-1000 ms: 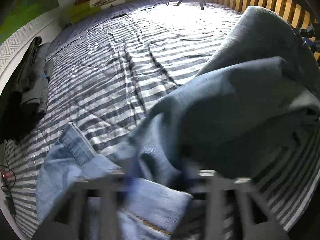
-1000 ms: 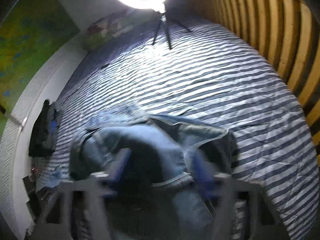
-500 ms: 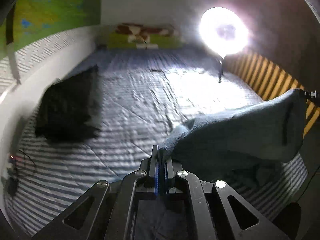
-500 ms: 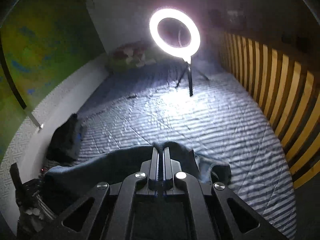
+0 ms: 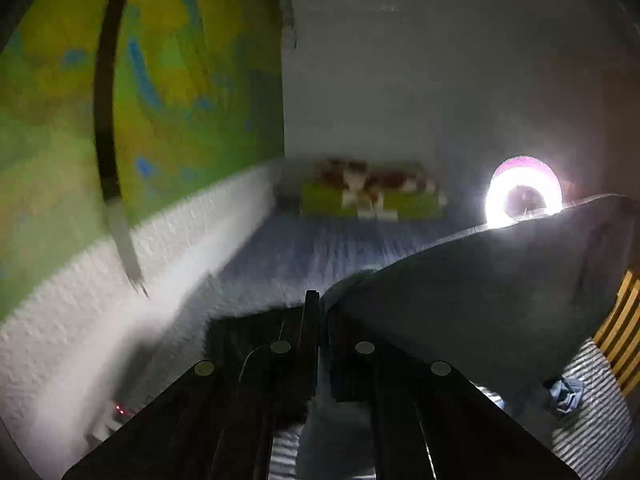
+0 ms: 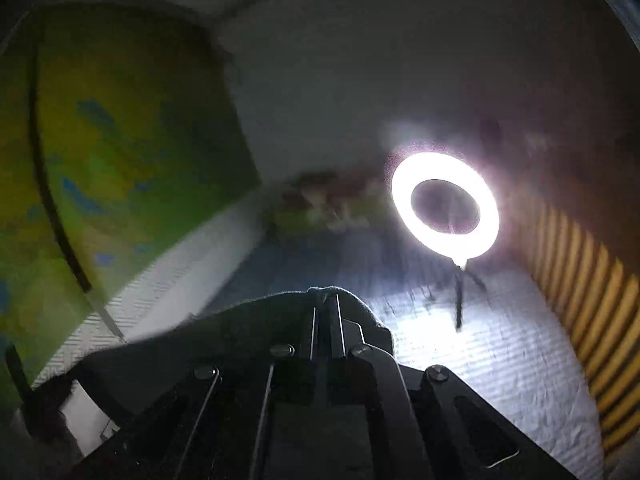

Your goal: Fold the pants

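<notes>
The blue denim pants (image 5: pixel 492 292) hang lifted in the air, stretched from my left gripper (image 5: pixel 322 308) off to the right in the left wrist view. That gripper is shut, with an edge of the denim pinched between its fingers. In the right wrist view my right gripper (image 6: pixel 326 300) is also shut on a fold of the pants (image 6: pixel 224 332), and the cloth drapes down to the left of it. A light blue bit of the pants (image 5: pixel 566 394) dangles near the striped bed (image 5: pixel 592 432). The lower part of the pants is hidden.
A lit ring light (image 6: pixel 445 205) on a tripod stands on the striped bed (image 6: pixel 500 360). A yellow slatted rail (image 6: pixel 592 304) runs along the right. A white and green wall (image 5: pixel 120 160) is at the left, with pillows (image 5: pixel 372 196) at the far end.
Both grippers have risen and tilted up with the pants; the views now show walls and ring light more than bed. A second ago the jeans lay crumpled on the bed.
</notes>
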A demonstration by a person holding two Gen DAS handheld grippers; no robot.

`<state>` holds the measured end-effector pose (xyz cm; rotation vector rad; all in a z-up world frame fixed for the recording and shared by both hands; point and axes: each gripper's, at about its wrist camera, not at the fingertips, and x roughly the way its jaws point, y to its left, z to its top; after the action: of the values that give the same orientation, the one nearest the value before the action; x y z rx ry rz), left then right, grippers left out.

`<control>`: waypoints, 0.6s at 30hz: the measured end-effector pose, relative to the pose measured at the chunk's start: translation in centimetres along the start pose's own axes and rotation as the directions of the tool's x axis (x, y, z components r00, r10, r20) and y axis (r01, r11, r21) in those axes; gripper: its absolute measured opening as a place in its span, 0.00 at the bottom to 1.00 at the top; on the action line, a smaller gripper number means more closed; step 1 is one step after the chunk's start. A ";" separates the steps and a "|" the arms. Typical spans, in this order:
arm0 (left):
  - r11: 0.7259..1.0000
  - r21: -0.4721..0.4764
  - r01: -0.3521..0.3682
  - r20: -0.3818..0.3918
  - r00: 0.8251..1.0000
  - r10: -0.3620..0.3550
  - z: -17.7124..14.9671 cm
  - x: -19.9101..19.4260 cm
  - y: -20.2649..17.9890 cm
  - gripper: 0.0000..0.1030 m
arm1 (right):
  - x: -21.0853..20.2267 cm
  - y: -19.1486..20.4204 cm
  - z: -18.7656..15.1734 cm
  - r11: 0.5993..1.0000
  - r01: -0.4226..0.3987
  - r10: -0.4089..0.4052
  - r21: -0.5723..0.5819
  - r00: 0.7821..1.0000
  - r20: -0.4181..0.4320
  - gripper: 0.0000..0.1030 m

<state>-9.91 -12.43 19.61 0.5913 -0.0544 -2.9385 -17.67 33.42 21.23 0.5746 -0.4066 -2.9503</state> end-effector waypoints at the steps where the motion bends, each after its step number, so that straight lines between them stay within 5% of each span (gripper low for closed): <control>1: 1.000 0.017 0.008 0.001 1.000 -0.008 -0.2 -0.8 0.2 0.03 | -0.8 0.7 0.0 0.999 0.001 -0.001 -0.034 1.000 0.013 0.02; 5: 0.988 0.140 0.065 -0.099 0.994 -0.051 -6.3 -2.9 -0.2 0.03 | -3.2 0.2 -4.8 0.996 -0.008 0.004 -0.087 0.999 -0.042 0.02; 8: 0.969 0.202 0.142 -0.251 0.964 -0.089 -15.2 -3.3 -1.4 0.03 | -4.2 -2.1 -12.8 0.993 0.028 -0.044 -0.112 0.989 -0.141 0.02; 12: 0.937 0.230 0.264 -0.497 0.860 -0.120 -27.4 -1.6 -4.0 0.03 | -5.1 -5.5 -25.1 0.990 0.103 -0.130 -0.099 0.940 -0.315 0.02; 16: 0.927 0.190 0.323 -0.615 0.775 -0.144 -33.1 -0.6 -4.7 0.04 | -7.1 -7.6 -34.2 0.988 0.135 -0.152 -0.070 0.879 -0.452 0.02; 18: 0.923 0.165 0.347 -0.659 0.735 -0.159 -34.3 -0.4 -4.3 0.06 | -8.0 -8.0 -36.1 0.986 0.147 -0.168 -0.082 0.862 -0.478 0.02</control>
<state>3.18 -8.34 -12.09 1.7436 -0.3406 -2.8059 3.10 33.72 -10.40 1.3572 -0.2479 -2.7996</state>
